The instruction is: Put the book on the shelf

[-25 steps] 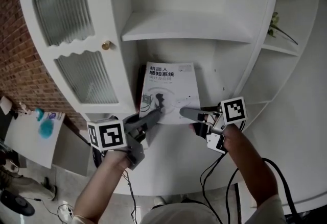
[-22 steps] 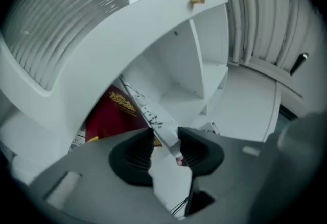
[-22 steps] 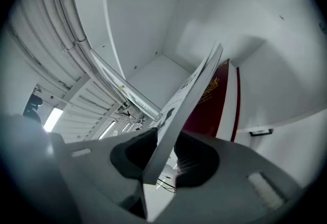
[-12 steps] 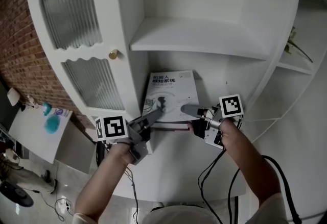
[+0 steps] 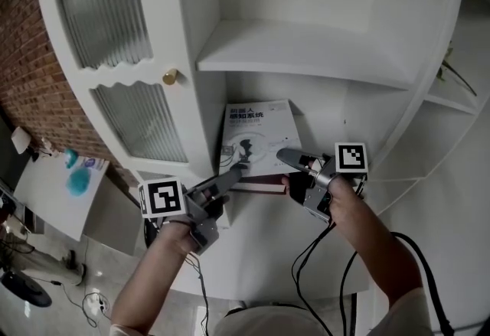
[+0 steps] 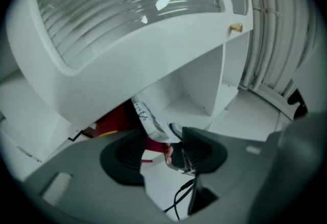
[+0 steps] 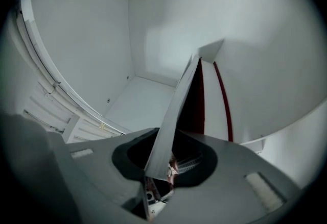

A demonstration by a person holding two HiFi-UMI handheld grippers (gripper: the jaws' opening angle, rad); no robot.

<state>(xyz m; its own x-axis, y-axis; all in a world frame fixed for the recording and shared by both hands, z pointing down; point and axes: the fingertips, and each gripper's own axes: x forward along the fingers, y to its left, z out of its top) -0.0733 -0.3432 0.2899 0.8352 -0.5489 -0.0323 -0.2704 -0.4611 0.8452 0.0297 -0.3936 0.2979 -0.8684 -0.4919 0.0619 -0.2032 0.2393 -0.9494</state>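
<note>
While left fingers [image 5: 222, 181] just opened around the Chinese-titled book [image 5: 256, 135], right fingers [image 5: 295, 159] clamp tighter.

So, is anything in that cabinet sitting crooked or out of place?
Yes: the white book in the lower shelf compartment leans askew rather than standing upright, its lower edge against a dark red book. Nothing looks spilled or damaged.

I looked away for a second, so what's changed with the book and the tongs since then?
The left tongs have just been opening, loosening from the lower corner of the white book, which sits between them. The right tongs have just been closing on its other lower corner. Both rolled slightly with the book. It stays in the lower compartment against the dark red book.
</note>
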